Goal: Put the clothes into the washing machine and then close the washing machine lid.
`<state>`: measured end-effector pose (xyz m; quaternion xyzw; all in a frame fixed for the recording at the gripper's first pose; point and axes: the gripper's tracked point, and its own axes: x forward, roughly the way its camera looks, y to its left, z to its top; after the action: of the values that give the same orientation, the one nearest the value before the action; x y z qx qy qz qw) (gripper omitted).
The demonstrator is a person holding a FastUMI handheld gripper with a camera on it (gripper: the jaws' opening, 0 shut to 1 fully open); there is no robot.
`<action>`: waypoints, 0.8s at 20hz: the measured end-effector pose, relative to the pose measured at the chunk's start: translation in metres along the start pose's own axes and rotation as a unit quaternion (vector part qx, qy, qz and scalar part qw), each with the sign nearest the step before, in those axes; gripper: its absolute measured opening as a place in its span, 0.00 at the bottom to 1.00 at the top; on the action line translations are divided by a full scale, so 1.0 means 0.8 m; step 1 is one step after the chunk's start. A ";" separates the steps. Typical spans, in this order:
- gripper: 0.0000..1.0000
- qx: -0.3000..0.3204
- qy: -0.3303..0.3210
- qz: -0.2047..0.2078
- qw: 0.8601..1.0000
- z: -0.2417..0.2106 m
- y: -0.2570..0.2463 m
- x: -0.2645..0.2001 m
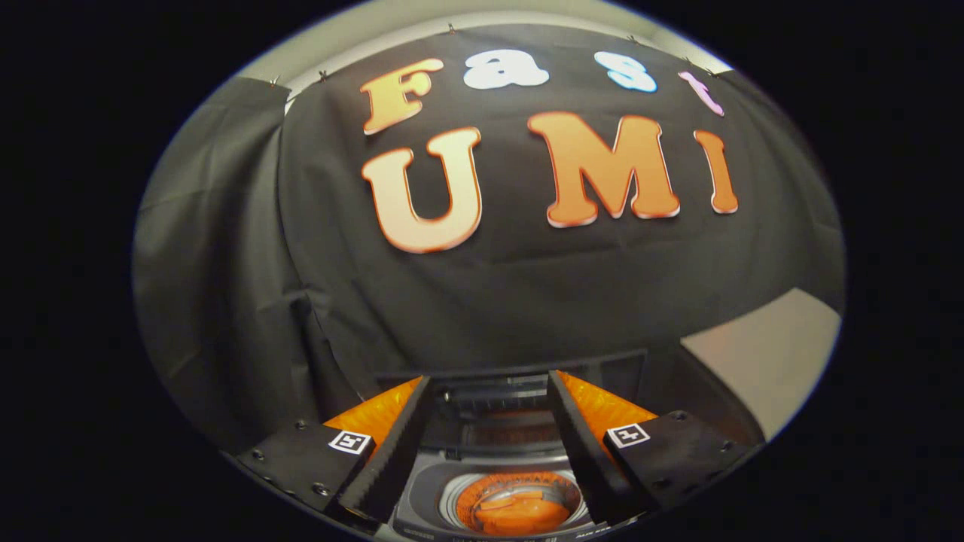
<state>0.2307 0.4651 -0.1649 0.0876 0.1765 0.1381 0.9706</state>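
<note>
I look down on a small top-loading washing machine (pixel 425 493) that sits low between my fingers. Its lid (pixel 504 430) stands raised at the back, leaving the round drum uncovered. Something orange (pixel 520 513) lies inside the drum; it looks like cloth, though the shape is hard to make out. My gripper (pixel 489 379) hovers above the machine, open, with a wide gap and nothing between the fingers. The fingertips reach toward the top edge of the raised lid.
The black cloth wall (pixel 489 301) of the booth hangs close behind the machine and wraps around to the left. A pale surface (pixel 761 354) shows to the right of the machine.
</note>
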 end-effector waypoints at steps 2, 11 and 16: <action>0.98 -0.003 -0.012 -0.005 1.000 0.051 -0.004 0.010; 0.98 -0.011 0.068 -0.049 0.996 0.021 -0.073 0.152; 0.98 -0.036 0.124 -0.047 0.990 -0.017 -0.072 0.198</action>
<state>0.3817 0.4592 -0.2402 0.0261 0.2947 0.1080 0.9491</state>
